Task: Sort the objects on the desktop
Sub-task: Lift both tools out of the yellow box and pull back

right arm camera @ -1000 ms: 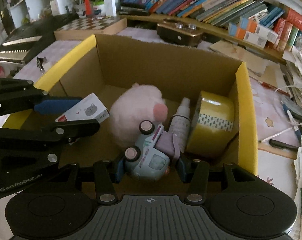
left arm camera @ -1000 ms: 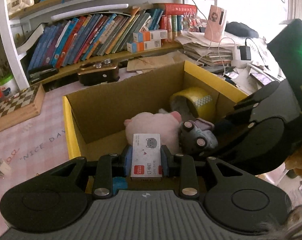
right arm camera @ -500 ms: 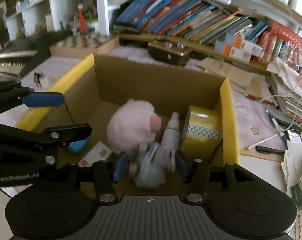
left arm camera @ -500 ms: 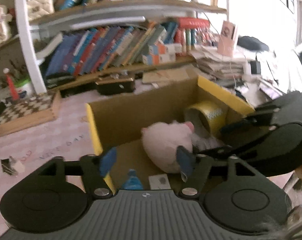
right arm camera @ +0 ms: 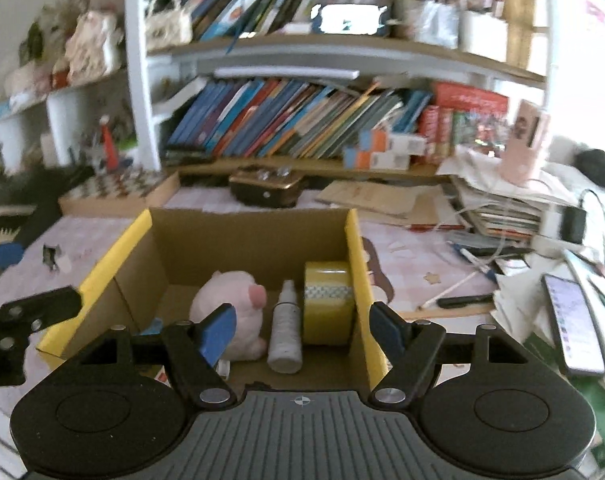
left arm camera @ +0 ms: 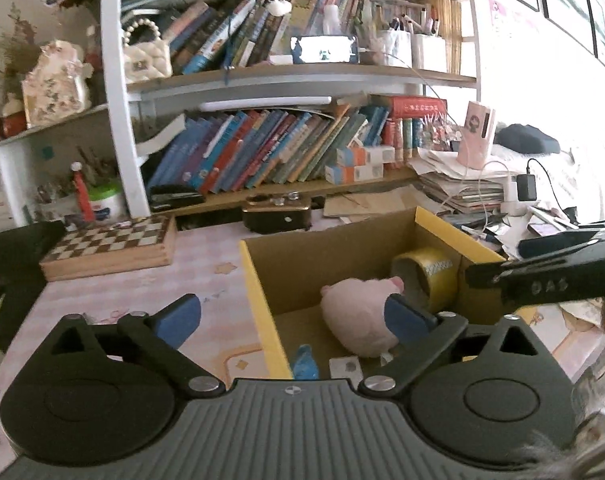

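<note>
Above the cardboard box [right arm camera: 246, 240] on the tabletop [left arm camera: 114, 296], both of your tongs have just opened and lifted clear. Left tongs [left arm camera: 294, 314] gape wide, empty; right tongs [right arm camera: 302, 330] stand partly open, empty. The small white box [left arm camera: 345, 366] you released lies on the floor of the cardboard box beside the pink plush [right arm camera: 230, 304]; the toy car is hidden. Both drops look done.

Left wrist view: close above yellow-rimmed brown cardboard box [left arm camera: 258, 292], from its left, facing the bookshelf [left arm camera: 286, 152]. Right wrist view: close over box's near end [right arm camera: 258, 240], same facing. Both share box interior, bookshelf.
</note>
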Demonstrator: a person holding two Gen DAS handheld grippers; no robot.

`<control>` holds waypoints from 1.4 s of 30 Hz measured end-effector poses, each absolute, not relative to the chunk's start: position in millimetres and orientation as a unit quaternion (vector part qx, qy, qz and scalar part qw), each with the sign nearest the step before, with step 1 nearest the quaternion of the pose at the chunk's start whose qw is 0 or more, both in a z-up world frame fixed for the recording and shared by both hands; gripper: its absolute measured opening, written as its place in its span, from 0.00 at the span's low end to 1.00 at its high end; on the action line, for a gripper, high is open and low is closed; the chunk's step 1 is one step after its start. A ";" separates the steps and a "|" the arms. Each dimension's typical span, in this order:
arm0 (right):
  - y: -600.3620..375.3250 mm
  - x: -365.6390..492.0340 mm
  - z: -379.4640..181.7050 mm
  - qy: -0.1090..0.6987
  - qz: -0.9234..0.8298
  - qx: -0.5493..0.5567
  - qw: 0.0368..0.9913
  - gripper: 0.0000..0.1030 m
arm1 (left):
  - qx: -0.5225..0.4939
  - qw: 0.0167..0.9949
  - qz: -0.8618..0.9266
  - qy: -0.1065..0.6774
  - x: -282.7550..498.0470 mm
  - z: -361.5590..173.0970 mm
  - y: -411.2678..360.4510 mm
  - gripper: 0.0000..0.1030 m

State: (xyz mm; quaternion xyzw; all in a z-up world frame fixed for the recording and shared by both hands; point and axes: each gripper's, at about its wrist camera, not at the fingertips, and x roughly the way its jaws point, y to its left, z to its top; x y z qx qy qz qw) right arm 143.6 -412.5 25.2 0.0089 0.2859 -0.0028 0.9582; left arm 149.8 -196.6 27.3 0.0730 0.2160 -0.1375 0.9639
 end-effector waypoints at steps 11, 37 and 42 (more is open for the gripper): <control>-399.9 83.8 2.8 0.298 -0.058 0.056 0.951 0.73 | 0.059 0.958 -0.138 0.245 106.0 12.6 -152.3 0.99; -264.4 -7.1 -23.1 0.364 -0.089 0.075 0.924 0.75 | 0.057 0.934 -0.166 0.312 36.3 -22.5 -44.2 1.00; -243.0 -13.4 -24.7 0.367 -0.085 0.072 0.923 0.75 | 0.055 0.935 -0.164 0.310 30.0 -21.1 -24.2 1.00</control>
